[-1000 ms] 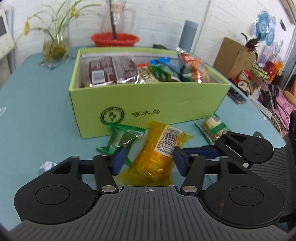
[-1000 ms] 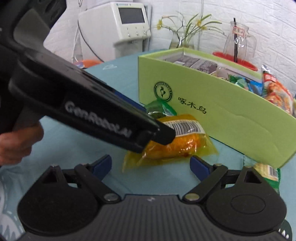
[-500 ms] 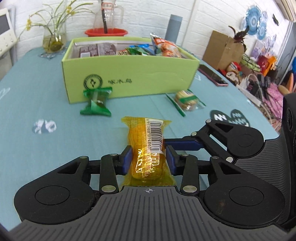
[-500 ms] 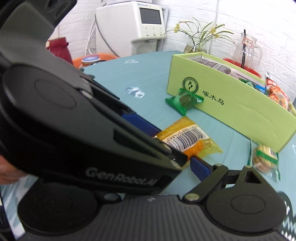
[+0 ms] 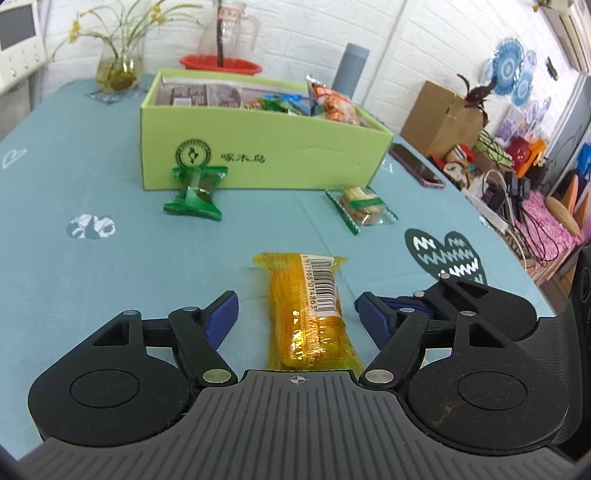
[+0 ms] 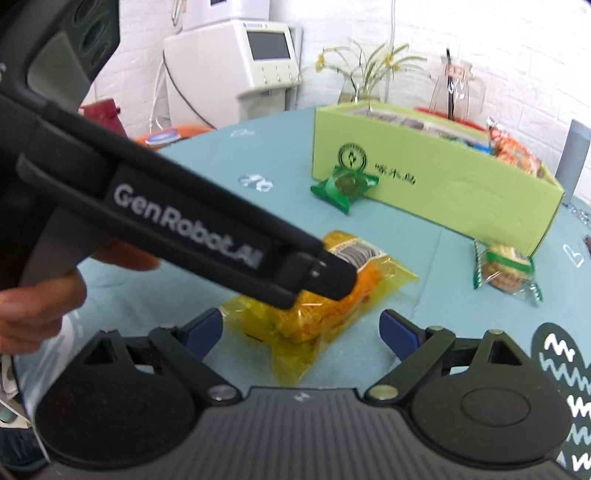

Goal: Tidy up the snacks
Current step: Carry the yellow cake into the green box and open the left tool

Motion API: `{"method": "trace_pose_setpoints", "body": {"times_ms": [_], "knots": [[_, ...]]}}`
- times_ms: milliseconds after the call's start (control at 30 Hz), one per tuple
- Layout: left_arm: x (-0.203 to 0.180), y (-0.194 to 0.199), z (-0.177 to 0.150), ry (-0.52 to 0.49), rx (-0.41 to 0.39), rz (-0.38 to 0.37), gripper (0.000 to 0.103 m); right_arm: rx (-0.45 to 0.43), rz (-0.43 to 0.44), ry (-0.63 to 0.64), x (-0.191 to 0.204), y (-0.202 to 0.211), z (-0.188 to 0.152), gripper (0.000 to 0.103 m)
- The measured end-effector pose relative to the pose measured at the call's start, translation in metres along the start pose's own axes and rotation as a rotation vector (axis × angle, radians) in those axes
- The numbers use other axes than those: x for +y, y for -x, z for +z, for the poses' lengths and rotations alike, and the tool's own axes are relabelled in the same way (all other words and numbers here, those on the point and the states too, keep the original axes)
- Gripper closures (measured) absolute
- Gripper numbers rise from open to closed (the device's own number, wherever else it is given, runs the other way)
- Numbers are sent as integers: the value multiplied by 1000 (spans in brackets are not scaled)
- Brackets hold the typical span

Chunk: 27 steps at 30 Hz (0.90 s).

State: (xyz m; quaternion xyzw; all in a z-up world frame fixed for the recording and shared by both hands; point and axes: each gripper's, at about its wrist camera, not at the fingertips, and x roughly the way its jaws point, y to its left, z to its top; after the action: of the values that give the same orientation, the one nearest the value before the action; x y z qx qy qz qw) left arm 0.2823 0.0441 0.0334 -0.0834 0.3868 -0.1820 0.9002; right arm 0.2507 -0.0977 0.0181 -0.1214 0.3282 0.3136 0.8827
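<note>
a: how's the left gripper [image 5: 295, 314] standing?

b: its jaws have just been opening. the yellow snack pack [image 5: 308, 314] lies between the blue pads [image 5: 221, 319] on the teal tablecloth [image 5: 74, 288], barcode up, and neither pad touches it. it has hold of nothing.

a: and the right gripper [image 6: 301, 326]?

b: spread wide, empty as well. the same yellow pack lies ahead of it, between its tips, with the left gripper's black body crossing in front. a hand [image 6: 35, 306] shows at the near left edge of that view.

a: what's farther out?

b: a green-wrapped sweet [image 5: 195, 192] leans against the near wall of the green box [image 5: 295, 158], toward its left end. a clear pack of biscuits with a green band [image 5: 362, 206] lies on the cloth, near the box's right end but apart from it.

a: what's in the box?

b: it's open on top. dark brown packets [image 5: 207, 94] at the left, green and blue wrappers [image 5: 280, 103] in the middle, an orange bag [image 5: 332, 105] sticking up at the right.

a: behind it?

b: a glass vase with yellow flowers [image 5: 118, 62] at far left, a glass jug [image 5: 227, 33] on a red tray [image 5: 221, 66], a grey cylinder [image 5: 352, 70], and a phone [image 5: 417, 166] to the right.
</note>
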Motion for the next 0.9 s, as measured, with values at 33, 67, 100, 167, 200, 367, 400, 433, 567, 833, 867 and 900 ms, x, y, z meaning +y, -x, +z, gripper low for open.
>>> {"method": "trace_pose_setpoints", "body": {"times_ms": [33,67,100,167,200,367,400,433,567,833,867,900], "knots": [[0,-5,0,-4,12,-5,49,7,5,3,0,-6,1,13],[0,-10,0,-7,28,-6,58,13,18,2,-1,-9,3,17],[2,-15,-2,-5,47,-11,66,16,34,-2,-2,-13,3,18],[7,-23,-5,19,72,-37,80,8,33,9,1,-12,2,25],[9,-22,-6,21,63,-37,82,6,32,16,2,-10,4,29],[6,-2,24,23,-15,-52,84,-88,5,64,-2,3,32,30],[5,2,37,10,-43,-51,84,-114,-2,71,-7,5,43,29],[4,4,50,-1,-67,-48,84,-136,-12,82,-12,6,55,29],[7,0,109,-31,-152,-17,83,-196,-48,126,-40,-4,106,27],[34,-73,190,-11,-144,22,82,-136,-71,98,-106,-75,166,25],[37,-81,192,-2,-141,32,76,-122,-73,91,-109,-83,167,25],[40,-88,192,-2,-146,49,71,-113,-76,86,-114,-90,169,24]]}}
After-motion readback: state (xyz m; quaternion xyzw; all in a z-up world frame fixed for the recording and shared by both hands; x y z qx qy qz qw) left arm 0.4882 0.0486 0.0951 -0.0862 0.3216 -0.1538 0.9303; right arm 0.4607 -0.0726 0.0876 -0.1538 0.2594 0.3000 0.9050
